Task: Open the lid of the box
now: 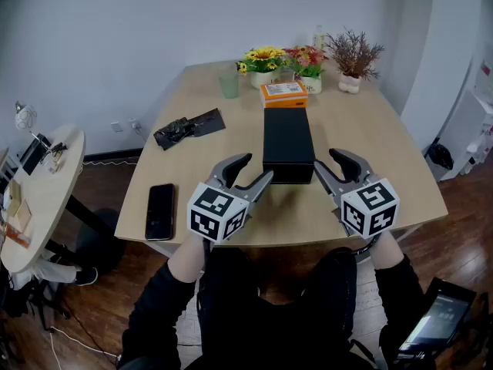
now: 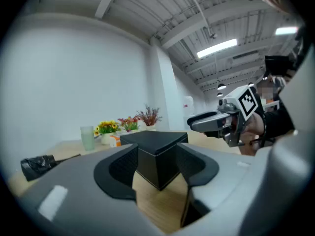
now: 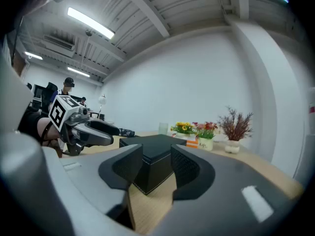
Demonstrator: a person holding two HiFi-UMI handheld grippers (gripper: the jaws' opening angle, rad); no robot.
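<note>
A long black box with its lid on lies lengthwise in the middle of the wooden table. My left gripper is at the box's near left corner, open. In the left gripper view that corner of the box stands between the pads without being pressed. My right gripper is open at the near right corner. In the right gripper view the box shows between the spread pads, with wood visible below it. Each gripper view also shows the other gripper beside the box.
A black phone lies near the table's left front edge and a black crumpled bag further back. Behind the box are an orange packet, a green cup, flower pots and a dried plant. A round side table stands at left.
</note>
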